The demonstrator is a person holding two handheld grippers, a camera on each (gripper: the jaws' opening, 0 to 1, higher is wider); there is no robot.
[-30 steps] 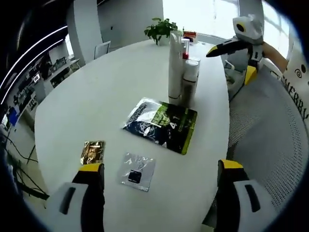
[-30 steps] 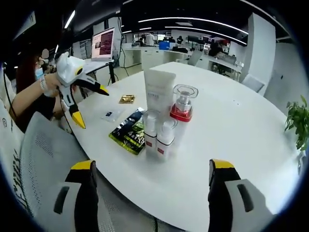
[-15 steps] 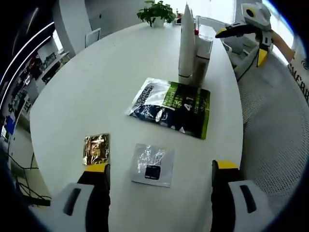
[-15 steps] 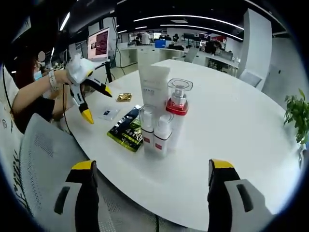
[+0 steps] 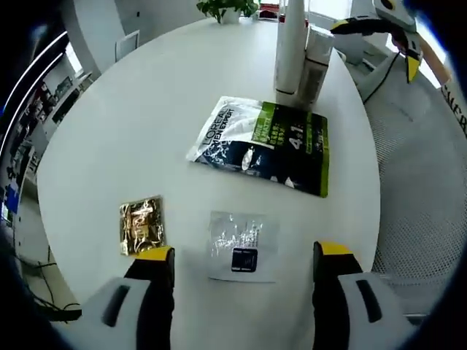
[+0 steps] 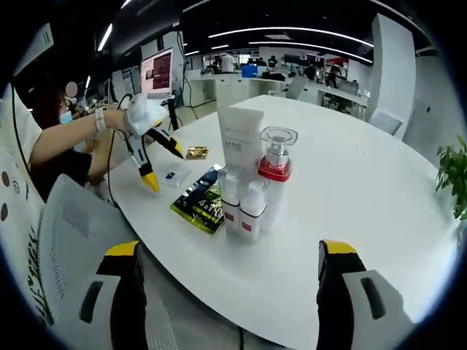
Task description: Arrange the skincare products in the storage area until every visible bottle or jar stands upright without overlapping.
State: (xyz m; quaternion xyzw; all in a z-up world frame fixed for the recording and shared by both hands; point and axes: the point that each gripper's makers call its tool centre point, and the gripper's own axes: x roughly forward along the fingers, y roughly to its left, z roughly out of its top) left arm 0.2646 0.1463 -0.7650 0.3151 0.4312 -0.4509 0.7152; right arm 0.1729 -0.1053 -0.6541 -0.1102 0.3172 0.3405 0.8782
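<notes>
In the left gripper view, the left gripper (image 5: 243,261) hangs above the white round table (image 5: 146,117) with its two yellow-tipped jaws spread wide and nothing between them. At about 8 o'clock from the middle of this view a small gold sachet (image 5: 141,224) lies flat, just beside the left jaw tip. To its right, between the two jaw tips, lies a clear sachet (image 5: 241,235) with a dark square inside. Above it, near the centre, a dark blue and green pouch (image 5: 263,143) lies flat on the table. At 12 o'clock the bottles stand close together: a tall white tube (image 5: 292,44) and a shorter white bottle (image 5: 317,57) just beside it, both upright. A green plant (image 5: 226,8) stands at the far edge of the table. At 1 o'clock the right gripper (image 5: 379,40) comes in, held off the table edge over a white mesh chair (image 5: 419,182); its jaws are parted.

In the right gripper view, a person's hand (image 6: 113,120) at 10 o'clock holds the left gripper (image 6: 163,164), tips pointing down toward the clear sachet (image 6: 172,175). The gold sachet (image 6: 195,152) is just behind it. The pouch (image 6: 204,200) lies next to the group of upright products near the centre: the white tube (image 6: 243,137), a clear bottle with a red collar (image 6: 276,157), and two small white bottles (image 6: 244,205) in front, touching each other. The right gripper (image 6: 228,271) shows its jaws at the bottom, wide apart and holding nothing.
</notes>
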